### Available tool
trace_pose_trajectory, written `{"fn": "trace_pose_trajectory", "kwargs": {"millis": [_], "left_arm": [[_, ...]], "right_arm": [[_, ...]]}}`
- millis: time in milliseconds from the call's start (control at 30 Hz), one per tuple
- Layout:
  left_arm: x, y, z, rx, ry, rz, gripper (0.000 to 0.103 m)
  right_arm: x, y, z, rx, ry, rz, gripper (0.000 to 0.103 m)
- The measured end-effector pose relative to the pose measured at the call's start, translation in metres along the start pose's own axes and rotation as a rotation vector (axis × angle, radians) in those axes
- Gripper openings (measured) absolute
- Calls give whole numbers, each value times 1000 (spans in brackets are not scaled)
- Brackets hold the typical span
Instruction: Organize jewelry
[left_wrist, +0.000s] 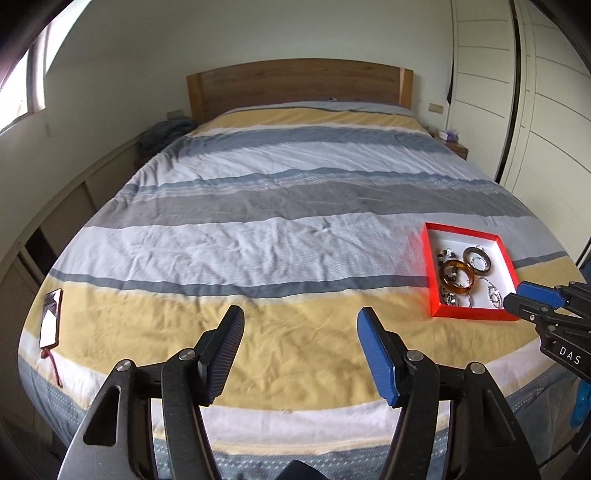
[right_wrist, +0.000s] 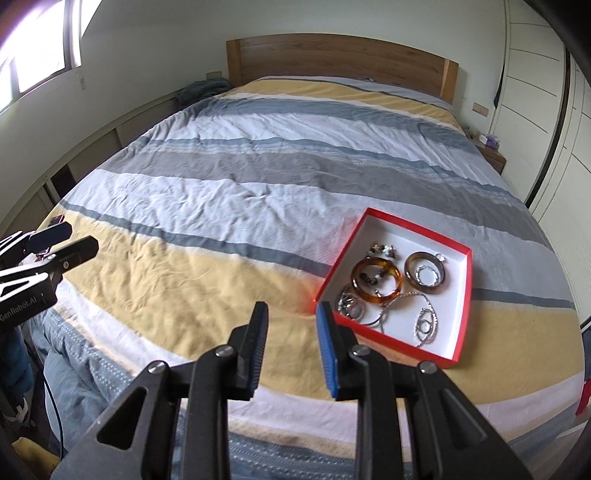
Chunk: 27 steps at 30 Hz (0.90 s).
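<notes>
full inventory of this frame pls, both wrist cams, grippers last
bed: 1, striped yellow, grey, blue and white cover, fills the view
headboard: 1, wood, far end of the bed
red box: 1, red walls, white inside, open, near right part of the bed
amber bangle: 1, translucent brown, in the box
dark bangle: 1, grey-brown, in the box beside the amber one
silver pieces: several, tangled, count unclear, in the box
mirror: 1, small, red tassel, near left edge of the bed
left gripper: jaws open, empty
right gripper: jaws open, empty, beside the box's near corner

Small beaded pieces (right_wrist: 380, 251) in the red box (right_wrist: 466, 295) are too tiny to identify.
</notes>
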<state>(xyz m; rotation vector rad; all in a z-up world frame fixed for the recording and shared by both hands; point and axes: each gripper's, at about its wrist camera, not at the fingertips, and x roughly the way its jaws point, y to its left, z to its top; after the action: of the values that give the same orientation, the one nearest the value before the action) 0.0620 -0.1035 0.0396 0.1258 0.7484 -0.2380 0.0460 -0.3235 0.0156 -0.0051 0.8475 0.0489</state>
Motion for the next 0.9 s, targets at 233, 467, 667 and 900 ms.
{"fn": "trace_pose_trajectory", "kwargs": {"millis": [233,467,667,900], "left_arm": [[-23,15,-13,-16,-45,16,71],[-42,18,-23,-14,-76,18,78],[-58,20,-32,-13,-103,23,87],[-70,22,-39,-23,-128,46,103]], "right_arm": [[-14,10,-11,5,-11,0,26],[-28,15,-24,17,-31,-4,39],[-36,15,-36,33,-42,-4,44],[-37,11,-46,68,-51,-7,58]]}}
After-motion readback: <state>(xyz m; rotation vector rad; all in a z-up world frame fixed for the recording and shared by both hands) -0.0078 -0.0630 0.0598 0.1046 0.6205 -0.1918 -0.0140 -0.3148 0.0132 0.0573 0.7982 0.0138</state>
